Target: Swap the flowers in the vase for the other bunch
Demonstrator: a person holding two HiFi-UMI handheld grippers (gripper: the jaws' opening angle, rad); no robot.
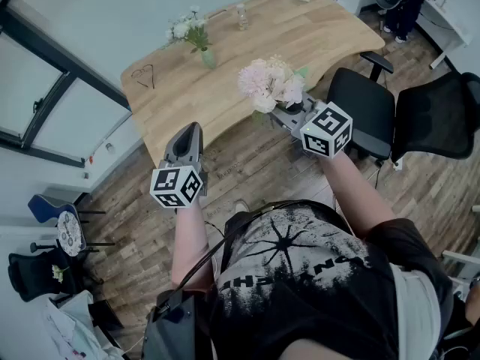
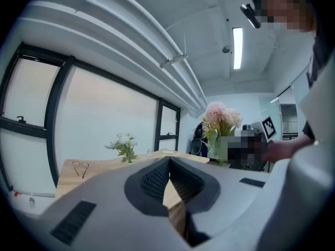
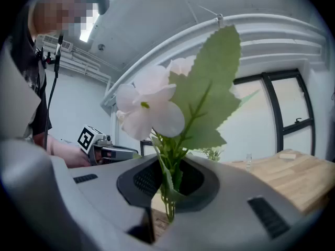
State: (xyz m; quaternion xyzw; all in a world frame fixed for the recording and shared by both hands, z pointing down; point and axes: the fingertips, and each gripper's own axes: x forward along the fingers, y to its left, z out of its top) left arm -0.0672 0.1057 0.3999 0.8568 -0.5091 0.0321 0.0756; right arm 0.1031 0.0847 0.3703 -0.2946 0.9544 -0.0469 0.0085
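The wooden surface is seen ahead. A pink bunch is held upright at the surface's near edge, its stems grasped in the right gripper. The left gripper is clenched with nothing between its jaws, off the surface's near-left corner. White flowers are seen in the vase, well apart from both grippers, towards the far left of the surface. The swap is judged to be at an early stage: the new bunch is in hand, but the white flowers have yet to be taken out and the pink bunch set in.
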